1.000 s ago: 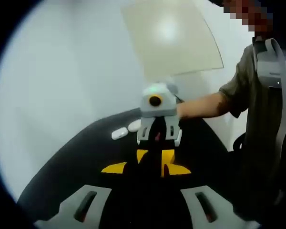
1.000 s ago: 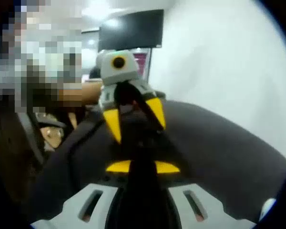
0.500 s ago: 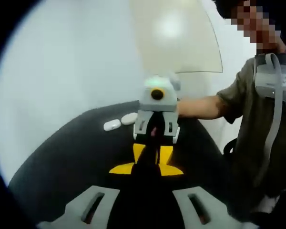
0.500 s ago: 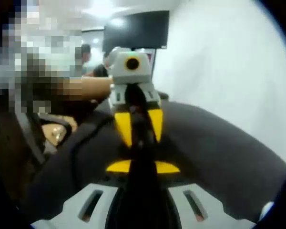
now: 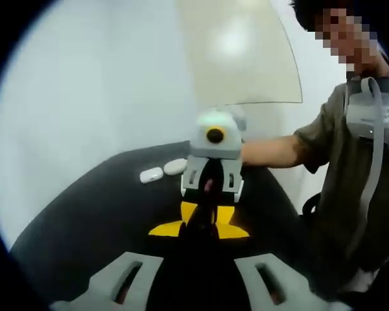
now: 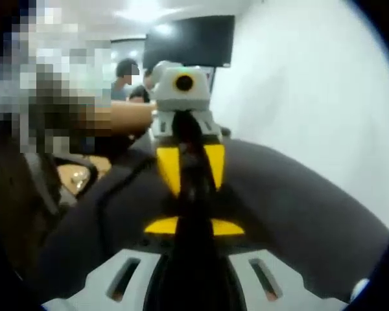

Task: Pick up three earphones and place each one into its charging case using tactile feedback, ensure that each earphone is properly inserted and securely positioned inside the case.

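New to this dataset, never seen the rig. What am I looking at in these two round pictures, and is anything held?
There is no robot arm here. A person holds a two-jaw tool in each hand, and a fisheye camera rides on each tool, looking forward along its jaws.

In the left gripper view, the grey and yellow jaws at the bottom are the left gripper. The grey box with yellow fingers facing it is the right gripper, held by the person's outstretched arm. The right gripper view is the reverse: its own yellow tips sit low, and the left gripper faces it.

The two grippers meet tip to tip over a dark round table. Both pairs of jaws look nearly shut, but whether something small is pinched between them I cannot tell. Two small white items, perhaps earphone cases, lie on the table's far side.
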`<state>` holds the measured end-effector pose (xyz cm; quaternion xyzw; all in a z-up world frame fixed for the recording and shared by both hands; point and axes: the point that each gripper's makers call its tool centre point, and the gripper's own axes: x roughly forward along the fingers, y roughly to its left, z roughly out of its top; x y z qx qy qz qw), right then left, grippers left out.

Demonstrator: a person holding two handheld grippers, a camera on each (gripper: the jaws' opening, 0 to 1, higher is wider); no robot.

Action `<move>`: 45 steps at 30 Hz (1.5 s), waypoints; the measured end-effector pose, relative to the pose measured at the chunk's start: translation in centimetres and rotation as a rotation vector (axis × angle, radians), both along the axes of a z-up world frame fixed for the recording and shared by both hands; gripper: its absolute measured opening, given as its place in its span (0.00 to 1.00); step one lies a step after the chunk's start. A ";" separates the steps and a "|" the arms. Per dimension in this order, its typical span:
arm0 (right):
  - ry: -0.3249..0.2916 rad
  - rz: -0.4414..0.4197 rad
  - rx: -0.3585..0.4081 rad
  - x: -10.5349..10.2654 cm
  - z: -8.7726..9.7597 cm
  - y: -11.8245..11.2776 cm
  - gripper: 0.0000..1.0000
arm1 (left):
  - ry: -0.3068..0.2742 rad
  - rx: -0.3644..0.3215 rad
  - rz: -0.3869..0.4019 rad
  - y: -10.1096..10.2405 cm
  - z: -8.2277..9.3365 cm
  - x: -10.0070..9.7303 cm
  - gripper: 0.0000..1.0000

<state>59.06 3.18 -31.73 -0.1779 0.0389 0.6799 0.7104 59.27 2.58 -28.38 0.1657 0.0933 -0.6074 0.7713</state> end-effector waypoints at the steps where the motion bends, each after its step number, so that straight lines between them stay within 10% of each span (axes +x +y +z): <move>1: -0.005 0.001 -0.001 0.0 0.0 0.0 0.18 | 0.003 0.001 0.000 0.0 0.0 -0.1 0.14; 10: -0.068 0.008 -0.004 -0.3 0.1 0.0 0.17 | 0.074 -0.053 0.003 -0.1 0.4 -0.1 0.14; 21: -0.034 0.019 -0.001 -0.3 0.2 -0.1 0.18 | -0.029 -0.123 0.130 1.9 2.6 2.8 0.19; 29: -0.017 0.020 0.001 -0.2 0.1 0.0 0.18 | -0.030 -0.088 0.487 11.1 4.0 5.9 0.12; 36: -0.013 0.019 0.002 -0.1 0.0 0.2 0.18 | 0.052 0.030 0.450 15.1 0.4 2.4 0.13; 45: -0.017 0.019 0.009 0.2 0.0 0.2 0.18 | 0.111 0.062 0.313 12.4 -2.8 1.4 0.14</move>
